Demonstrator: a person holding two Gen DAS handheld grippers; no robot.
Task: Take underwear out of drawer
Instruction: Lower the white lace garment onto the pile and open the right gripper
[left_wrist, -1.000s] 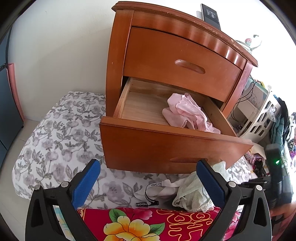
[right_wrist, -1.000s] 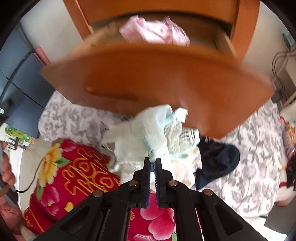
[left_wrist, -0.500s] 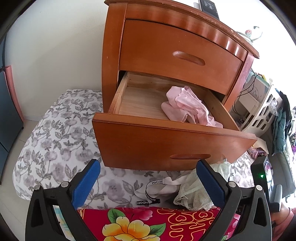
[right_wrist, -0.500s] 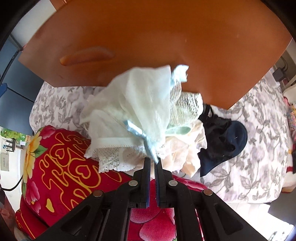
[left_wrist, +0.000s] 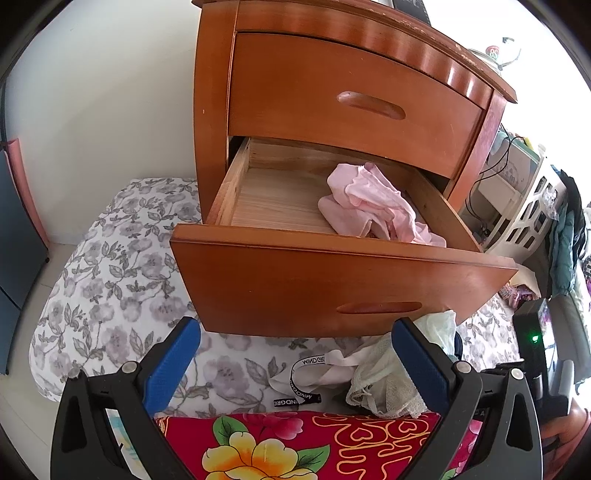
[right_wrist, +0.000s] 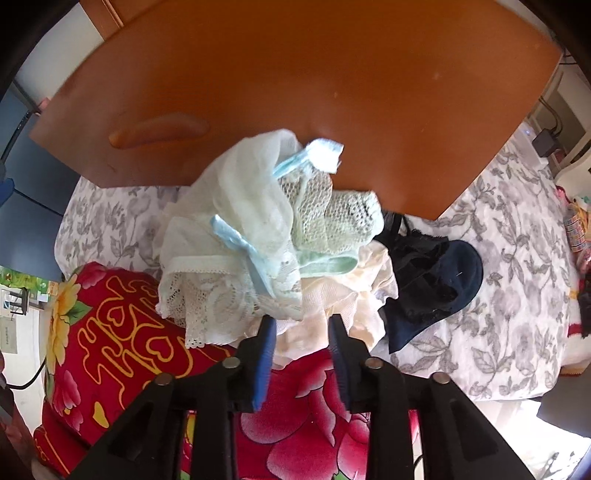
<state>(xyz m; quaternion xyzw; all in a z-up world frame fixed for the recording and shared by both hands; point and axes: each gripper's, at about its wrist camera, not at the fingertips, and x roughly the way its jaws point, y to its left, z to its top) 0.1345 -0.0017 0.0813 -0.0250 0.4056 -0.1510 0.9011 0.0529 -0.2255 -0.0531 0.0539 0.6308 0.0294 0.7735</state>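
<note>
The wooden nightstand's lower drawer (left_wrist: 343, 284) stands pulled out, with a crumpled pink piece of underwear (left_wrist: 373, 206) lying in its right half. My left gripper (left_wrist: 295, 350) hangs wide open below the drawer front, holding nothing. In the right wrist view the pale green lace underwear (right_wrist: 258, 225) lies on a heap of garments under the drawer front (right_wrist: 295, 92). My right gripper (right_wrist: 301, 325) is open just behind that heap, with its fingers apart and nothing between them. The same pale green underwear (left_wrist: 395, 376) shows beside my left gripper's right finger.
A cream garment (right_wrist: 347, 295) and dark blue underwear (right_wrist: 432, 280) lie on the grey floral bedding (right_wrist: 517, 258). A red flowered blanket (left_wrist: 295, 446) covers the near side. A white strap with black lettering (left_wrist: 310, 376) lies there too. Cluttered shelves (left_wrist: 524, 206) stand to the right.
My right gripper has gone from shut on the pale green underwear to open, leaving it on the heap. The left gripper view has shifted slightly; the drawer stays open.
</note>
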